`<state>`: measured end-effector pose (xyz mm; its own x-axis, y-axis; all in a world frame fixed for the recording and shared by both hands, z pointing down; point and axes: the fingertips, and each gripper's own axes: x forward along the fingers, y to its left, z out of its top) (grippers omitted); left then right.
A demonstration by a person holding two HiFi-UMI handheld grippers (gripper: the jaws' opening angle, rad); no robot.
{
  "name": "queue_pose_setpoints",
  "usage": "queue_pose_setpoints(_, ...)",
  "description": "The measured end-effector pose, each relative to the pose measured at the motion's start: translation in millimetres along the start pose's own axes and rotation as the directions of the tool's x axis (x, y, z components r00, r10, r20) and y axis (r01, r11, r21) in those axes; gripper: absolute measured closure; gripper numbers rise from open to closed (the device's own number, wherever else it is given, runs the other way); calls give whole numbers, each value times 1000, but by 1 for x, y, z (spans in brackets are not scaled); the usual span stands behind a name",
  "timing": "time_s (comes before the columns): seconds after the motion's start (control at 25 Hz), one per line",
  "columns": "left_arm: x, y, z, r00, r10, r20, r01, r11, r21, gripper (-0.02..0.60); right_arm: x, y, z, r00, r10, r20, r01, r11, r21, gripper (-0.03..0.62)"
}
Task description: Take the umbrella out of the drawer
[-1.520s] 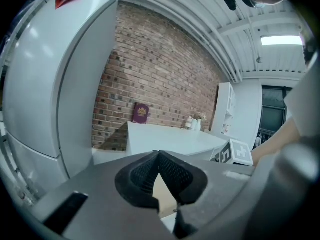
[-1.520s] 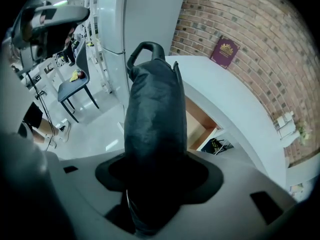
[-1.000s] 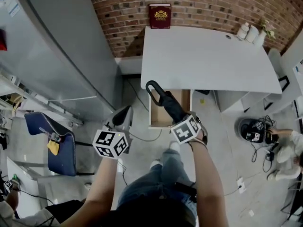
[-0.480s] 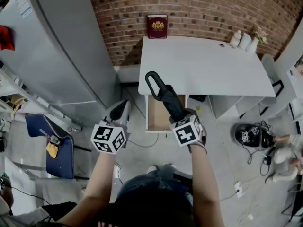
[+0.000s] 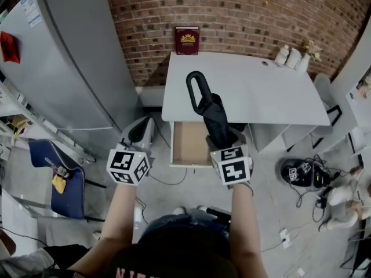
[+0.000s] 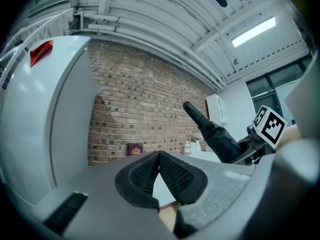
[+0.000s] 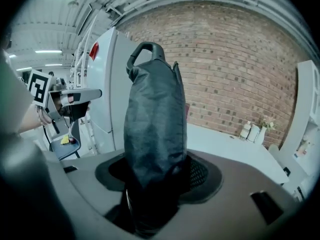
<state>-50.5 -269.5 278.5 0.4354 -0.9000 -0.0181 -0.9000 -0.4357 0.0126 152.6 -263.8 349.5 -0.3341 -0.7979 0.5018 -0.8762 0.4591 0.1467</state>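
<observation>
A folded black umbrella [image 5: 215,117] with a loop handle stands tilted above the white table's front edge, over the open wooden drawer [image 5: 188,145]. My right gripper [image 5: 224,141] is shut on the umbrella's lower end. In the right gripper view the umbrella [image 7: 155,124] rises upright from between the jaws of the right gripper [image 7: 155,181]. My left gripper [image 5: 141,133] hangs to the left of the drawer with its pads meeting and nothing between them. From the left gripper [image 6: 159,156], the umbrella [image 6: 216,134] shows at the right.
The white table [image 5: 261,94] stands against a brick wall and carries a red book [image 5: 186,40] and small bottles [image 5: 293,55]. A tall grey fridge [image 5: 75,62] is at the left, with a blue chair [image 5: 65,184] below it. A person [image 5: 345,196] sits on the floor at the right.
Both grippers have risen. The umbrella has come up out of the drawer and now stands more upright, its handle over the table top.
</observation>
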Motion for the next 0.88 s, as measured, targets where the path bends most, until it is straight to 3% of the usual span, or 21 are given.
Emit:
queue_pose_setpoints(0.32, 9, -13, 35, 998, 22, 66, -24, 999, 34, 583, -41, -31, 42, 982, -46, 182, 39, 998, 40, 352)
queue_pose_setpoints(0.64, 8, -18, 71, 990, 31, 136, -42, 995, 85, 583, -76, -50, 84, 921, -93, 378, 68, 994, 81, 352)
queue_pose_setpoints(0.88, 9, -21, 79, 988, 32, 152, -46, 995, 88, 584, -98, -56, 103, 878, -125, 463, 111, 992, 58, 352)
